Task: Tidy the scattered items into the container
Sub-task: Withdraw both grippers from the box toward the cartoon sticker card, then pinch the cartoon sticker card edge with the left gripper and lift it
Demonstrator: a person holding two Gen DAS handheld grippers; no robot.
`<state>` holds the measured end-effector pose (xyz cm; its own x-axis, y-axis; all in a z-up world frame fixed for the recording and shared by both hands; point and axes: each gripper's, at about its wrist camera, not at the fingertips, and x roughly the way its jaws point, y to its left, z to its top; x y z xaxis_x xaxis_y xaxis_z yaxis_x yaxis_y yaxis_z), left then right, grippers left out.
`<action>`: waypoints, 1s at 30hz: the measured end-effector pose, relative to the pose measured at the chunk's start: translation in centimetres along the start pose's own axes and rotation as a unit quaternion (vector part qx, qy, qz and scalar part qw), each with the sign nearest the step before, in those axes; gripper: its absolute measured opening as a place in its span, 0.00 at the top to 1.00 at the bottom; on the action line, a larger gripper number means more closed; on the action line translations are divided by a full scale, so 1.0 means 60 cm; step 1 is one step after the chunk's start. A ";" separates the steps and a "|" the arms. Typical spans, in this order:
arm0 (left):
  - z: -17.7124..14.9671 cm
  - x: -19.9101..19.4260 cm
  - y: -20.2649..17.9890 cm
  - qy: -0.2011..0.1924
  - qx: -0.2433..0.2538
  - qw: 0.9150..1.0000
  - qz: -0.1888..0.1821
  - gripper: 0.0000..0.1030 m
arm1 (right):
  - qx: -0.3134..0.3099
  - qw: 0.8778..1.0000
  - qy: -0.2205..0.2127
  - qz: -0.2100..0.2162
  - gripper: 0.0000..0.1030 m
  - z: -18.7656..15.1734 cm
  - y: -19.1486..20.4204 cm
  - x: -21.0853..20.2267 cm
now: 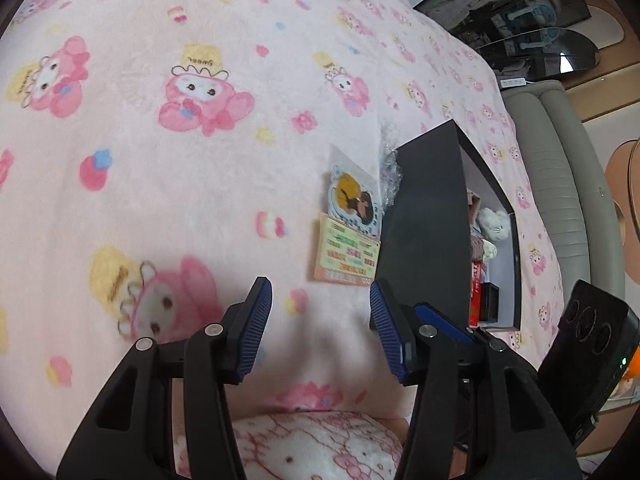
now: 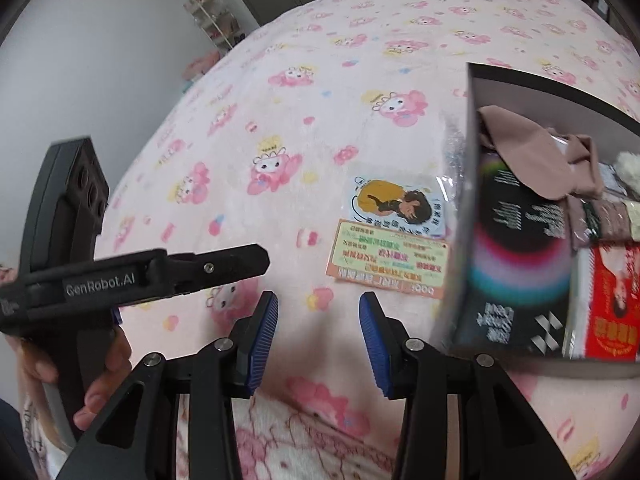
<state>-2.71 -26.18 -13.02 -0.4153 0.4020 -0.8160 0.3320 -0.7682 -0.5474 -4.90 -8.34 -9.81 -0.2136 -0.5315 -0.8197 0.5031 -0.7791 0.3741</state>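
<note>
A black open box (image 1: 424, 216) stands on the pink blanket; in the right wrist view (image 2: 516, 240) it holds socks, a white plush, a red packet and dark packs. Beside its left wall lie a card with a cartoon girl (image 1: 354, 196) (image 2: 398, 204), an orange-green printed card (image 1: 346, 256) (image 2: 386, 264) and a clear crinkled wrapper (image 1: 390, 172) (image 2: 454, 148). My left gripper (image 1: 320, 320) is open and empty, just short of the printed card. My right gripper (image 2: 318, 328) is open and empty, below the cards. The left gripper also shows in the right wrist view (image 2: 192, 268).
The pink cartoon-print blanket (image 1: 200, 160) covers the bed. A grey padded headboard (image 1: 560, 184) and dark glass shelves (image 1: 540, 20) lie beyond the box. A wall and a cluttered rack (image 2: 212, 20) stand at the far left. A Hello Kitty sleeve (image 1: 320, 448) is below.
</note>
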 end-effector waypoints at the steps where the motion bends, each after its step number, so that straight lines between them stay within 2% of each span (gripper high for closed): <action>1: 0.006 0.008 0.003 0.005 0.000 1.000 0.001 0.50 | -0.001 1.000 -0.001 -0.013 0.64 0.004 0.005 0.009; 2: 0.013 0.021 0.007 0.014 -0.002 1.000 0.003 0.51 | -0.006 1.000 -0.006 -0.019 0.64 0.007 0.011 0.014; 4: 0.025 0.041 0.012 0.025 -0.004 1.000 0.003 0.52 | -0.031 0.997 -0.031 -0.060 0.64 0.013 0.035 0.019; 6: 0.038 0.059 0.015 0.035 -0.005 0.999 0.000 0.53 | -0.052 0.995 -0.041 -0.076 0.64 0.016 0.051 0.029; 9: 0.051 0.087 0.019 0.056 -0.002 0.998 -0.012 0.53 | -0.012 0.999 -0.019 -0.046 0.64 0.017 0.033 0.052; 10: 0.055 0.097 0.018 0.064 0.000 0.998 -0.015 0.53 | -0.006 0.999 -0.015 -0.049 0.71 0.012 0.026 0.058; 11: 0.058 0.109 0.017 0.072 0.003 0.997 -0.018 0.53 | -0.007 0.999 -0.013 -0.051 0.72 0.009 0.025 0.066; 14: 0.067 0.144 0.010 0.097 0.009 0.995 -0.022 0.53 | -0.024 0.997 -0.007 -0.072 0.72 0.003 0.034 0.089; 16: 0.069 0.157 0.005 0.106 0.014 0.994 -0.026 0.55 | -0.010 0.998 0.005 -0.057 0.72 0.003 0.029 0.103; 18: 0.069 0.161 0.000 0.108 0.020 0.993 -0.030 0.75 | 0.005 0.999 0.015 -0.051 0.72 0.002 0.022 0.112; 19: 0.068 0.162 0.000 0.107 0.020 0.994 -0.027 0.76 | 0.008 0.999 0.018 -0.050 0.72 0.002 0.021 0.114; 20: 0.067 0.161 0.000 0.104 0.022 0.994 -0.019 0.84 | 0.009 0.999 0.021 -0.048 0.72 0.000 0.019 0.115; 21: 0.066 0.158 0.002 0.100 0.023 0.995 -0.015 0.87 | 0.012 0.999 0.024 -0.045 0.72 -0.001 0.018 0.116; 24: 0.059 0.137 0.007 0.089 0.005 0.995 -0.049 0.94 | 0.021 0.999 0.031 -0.037 0.72 -0.006 0.015 0.114; 30: 0.016 0.094 -0.021 0.079 0.015 0.994 -0.080 0.96 | 0.038 0.998 0.035 -0.023 0.71 -0.023 0.006 0.083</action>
<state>-6.31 -23.42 -16.77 -0.3223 0.5919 -0.7387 0.2454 -0.7015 -0.6691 -4.63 -10.81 -14.35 -0.1741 -0.4721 -0.8642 0.4279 -0.8267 0.3654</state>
